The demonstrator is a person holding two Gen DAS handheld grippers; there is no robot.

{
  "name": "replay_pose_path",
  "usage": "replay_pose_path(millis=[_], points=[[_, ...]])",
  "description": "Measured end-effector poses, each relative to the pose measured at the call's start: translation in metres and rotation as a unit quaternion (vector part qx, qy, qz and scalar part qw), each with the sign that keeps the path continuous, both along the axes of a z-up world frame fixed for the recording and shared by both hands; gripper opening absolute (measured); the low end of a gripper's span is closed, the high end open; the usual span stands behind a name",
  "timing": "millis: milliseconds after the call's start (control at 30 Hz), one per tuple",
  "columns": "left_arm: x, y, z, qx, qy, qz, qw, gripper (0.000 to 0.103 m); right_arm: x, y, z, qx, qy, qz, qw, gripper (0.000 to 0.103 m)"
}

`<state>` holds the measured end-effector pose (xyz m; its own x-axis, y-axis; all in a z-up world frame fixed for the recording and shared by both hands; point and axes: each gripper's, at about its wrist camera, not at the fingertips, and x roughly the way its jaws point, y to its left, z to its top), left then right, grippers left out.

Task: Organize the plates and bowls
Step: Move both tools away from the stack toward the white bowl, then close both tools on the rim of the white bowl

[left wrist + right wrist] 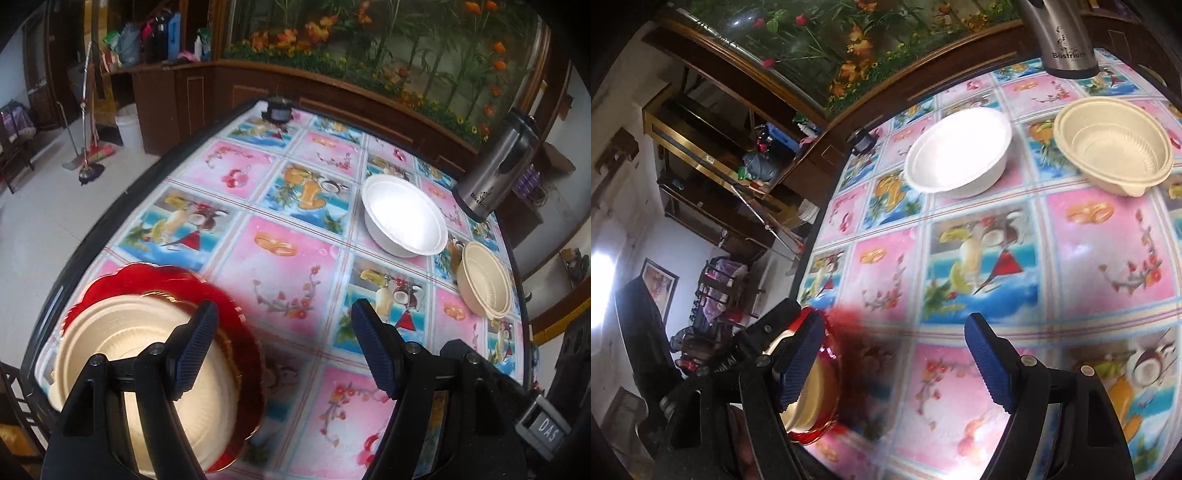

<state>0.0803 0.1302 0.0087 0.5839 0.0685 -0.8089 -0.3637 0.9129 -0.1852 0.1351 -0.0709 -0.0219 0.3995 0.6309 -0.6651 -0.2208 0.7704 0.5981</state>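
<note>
A cream plate lies stacked on a red scalloped plate at the table's near left corner; the stack also shows in the right wrist view, partly hidden by the left finger. A white bowl and a cream bowl sit side by side at the far right. My left gripper is open and empty, its left finger over the plate stack. My right gripper is open and empty above the tablecloth, just right of the stack.
A steel thermos stands behind the bowls at the table's far edge. A small dark object sits at the far corner. The table has a colourful patterned cloth. The left edge drops to the floor with brooms.
</note>
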Motion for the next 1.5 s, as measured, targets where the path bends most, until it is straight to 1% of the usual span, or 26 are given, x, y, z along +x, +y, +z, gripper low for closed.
replay_pose_path(millis=[100, 167, 333, 400, 567, 700, 800, 933, 1100, 1167, 1233, 1367, 1433, 1500], points=[[0.022, -0.004, -0.002, -0.004, 0.013, -0.012, 0.9998, 0.074, 0.012, -0.010, -0.005, 0.005, 0.011, -0.016, 1.000, 0.081], [0.031, -0.006, -0.003, -0.004, 0.013, -0.010, 0.9999, 0.074, 0.020, -0.017, -0.008, 0.004, 0.015, -0.029, 0.999, 0.081], [0.059, -0.018, -0.010, -0.004, 0.034, -0.022, 0.9992, 0.074, 0.040, -0.028, -0.012, -0.002, 0.020, -0.040, 0.999, 0.081], [0.066, -0.019, -0.010, -0.004, 0.034, -0.026, 0.9991, 0.074, 0.049, -0.031, -0.015, 0.000, 0.028, -0.044, 0.999, 0.081], [0.087, -0.019, -0.015, -0.001, 0.046, -0.023, 0.9987, 0.074, 0.066, -0.037, -0.016, 0.009, 0.038, -0.056, 0.998, 0.081], [0.111, -0.023, -0.024, -0.002, 0.066, -0.022, 0.9976, 0.074, 0.081, -0.042, -0.015, 0.013, 0.043, -0.063, 0.997, 0.081], [0.127, -0.027, -0.030, 0.005, 0.071, -0.015, 0.9973, 0.074, 0.095, -0.043, -0.015, 0.010, 0.046, -0.070, 0.996, 0.081], [0.148, -0.031, -0.037, 0.001, 0.080, -0.011, 0.9967, 0.074, 0.115, -0.047, -0.020, 0.015, 0.055, -0.083, 0.995, 0.081], [0.169, -0.040, -0.046, 0.007, 0.086, -0.011, 0.9962, 0.074, 0.142, -0.046, -0.027, 0.014, 0.064, -0.098, 0.993, 0.069], [0.176, -0.042, -0.050, 0.010, 0.088, -0.009, 0.9960, 0.074, 0.151, -0.044, -0.030, 0.015, 0.068, -0.102, 0.992, 0.062], [0.181, -0.043, -0.054, 0.011, 0.090, -0.007, 0.9959, 0.074, 0.159, -0.042, -0.031, 0.008, 0.065, -0.106, 0.992, 0.058], [0.190, -0.044, -0.064, 0.016, 0.098, -0.002, 0.9950, 0.074, 0.172, -0.033, -0.036, -0.013, 0.066, -0.106, 0.992, 0.044], [0.193, -0.043, -0.069, 0.014, 0.103, 0.000, 0.9946, 0.074, 0.178, -0.031, -0.040, -0.021, 0.067, -0.109, 0.992, 0.042], [0.195, -0.039, -0.073, 0.014, 0.107, 0.012, 0.9941, 0.074, 0.182, -0.028, -0.045, -0.027, 0.071, -0.105, 0.992, 0.040]])
